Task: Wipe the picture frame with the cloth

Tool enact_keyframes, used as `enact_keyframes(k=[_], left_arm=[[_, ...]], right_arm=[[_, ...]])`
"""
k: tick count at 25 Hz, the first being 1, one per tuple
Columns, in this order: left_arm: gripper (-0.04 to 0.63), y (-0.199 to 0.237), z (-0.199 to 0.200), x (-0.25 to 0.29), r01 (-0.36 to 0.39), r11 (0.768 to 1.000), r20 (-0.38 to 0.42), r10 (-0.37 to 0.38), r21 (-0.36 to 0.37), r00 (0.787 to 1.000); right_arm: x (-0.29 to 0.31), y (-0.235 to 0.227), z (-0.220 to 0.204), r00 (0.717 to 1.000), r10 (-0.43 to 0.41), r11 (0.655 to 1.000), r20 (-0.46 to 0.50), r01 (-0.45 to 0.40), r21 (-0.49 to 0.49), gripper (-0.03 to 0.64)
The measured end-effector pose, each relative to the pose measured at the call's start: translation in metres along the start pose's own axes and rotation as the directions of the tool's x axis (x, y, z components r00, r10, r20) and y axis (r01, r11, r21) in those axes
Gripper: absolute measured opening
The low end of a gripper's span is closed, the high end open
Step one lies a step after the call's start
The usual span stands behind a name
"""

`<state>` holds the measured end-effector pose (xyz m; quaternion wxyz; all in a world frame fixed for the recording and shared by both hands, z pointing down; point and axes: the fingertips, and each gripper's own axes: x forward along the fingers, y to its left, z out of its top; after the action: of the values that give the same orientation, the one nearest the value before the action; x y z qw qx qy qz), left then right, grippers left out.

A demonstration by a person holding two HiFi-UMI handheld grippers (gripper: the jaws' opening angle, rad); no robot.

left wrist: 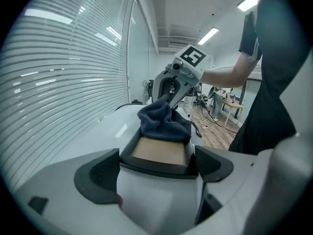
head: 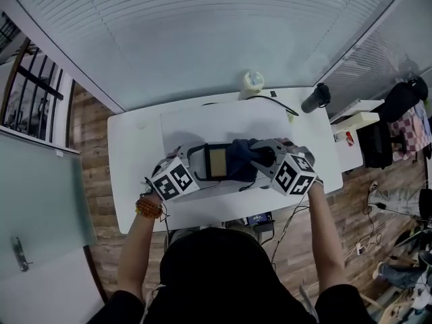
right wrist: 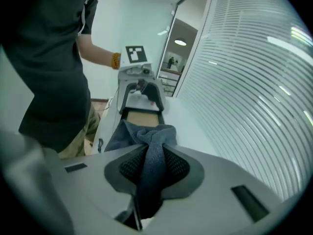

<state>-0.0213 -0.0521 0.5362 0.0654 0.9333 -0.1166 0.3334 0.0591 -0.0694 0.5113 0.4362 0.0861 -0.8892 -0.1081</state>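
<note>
A black picture frame with a tan insert lies flat in the middle of the white table. My left gripper holds the frame's left end; in the left gripper view the frame sits between the two pads of my left gripper. A dark blue cloth is bunched on the frame's right end. My right gripper is shut on it. In the right gripper view the cloth runs back between the jaws of my right gripper, with the frame beyond it.
A roll of tape stands at the table's far edge. A black cylinder lies at the far right corner, with a black cable near it. White blinds close off the far side, and wooden floor lies left and right of the table.
</note>
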Motion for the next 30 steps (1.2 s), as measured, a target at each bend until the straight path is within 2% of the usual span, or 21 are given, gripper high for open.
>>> enact_keyframes(k=[3, 6, 12, 21, 27, 30], left_arm=[[0.469, -0.001, -0.001, 0.000, -0.001, 1.000, 0.001, 0.001, -0.001, 1.000], [0.469, -0.001, 0.000, 0.000, -0.004, 1.000, -0.005, 0.003, -0.005, 1.000], [0.469, -0.001, -0.001, 0.001, -0.002, 1.000, -0.009, 0.002, -0.007, 1.000], [0.470, -0.001, 0.000, 0.003, -0.009, 1.000, -0.010, 0.008, -0.005, 1.000], [0.471, 0.000, -0.001, 0.002, -0.009, 1.000, -0.013, 0.009, -0.007, 1.000], [0.471, 0.000, -0.002, 0.003, -0.007, 1.000, -0.010, 0.007, -0.006, 1.000]], right_arm=[[0.010, 0.014, -0.020, 0.997, 0.031, 0.999, -0.073, -0.032, -0.019, 0.058], [0.020, 0.018, -0.011, 0.996, 0.032, 0.999, -0.089, -0.036, -0.040, 0.057], [0.036, 0.025, -0.005, 0.972, 0.080, 0.989, -0.220, -0.105, -0.107, 0.057], [0.048, 0.027, 0.011, 0.970, 0.085, 0.981, -0.228, -0.122, -0.154, 0.057], [0.072, 0.032, 0.045, 0.983, 0.112, 0.979, -0.142, -0.133, -0.153, 0.055], [0.080, 0.035, 0.054, 0.980, 0.136, 0.973, -0.147, -0.160, -0.166, 0.055]])
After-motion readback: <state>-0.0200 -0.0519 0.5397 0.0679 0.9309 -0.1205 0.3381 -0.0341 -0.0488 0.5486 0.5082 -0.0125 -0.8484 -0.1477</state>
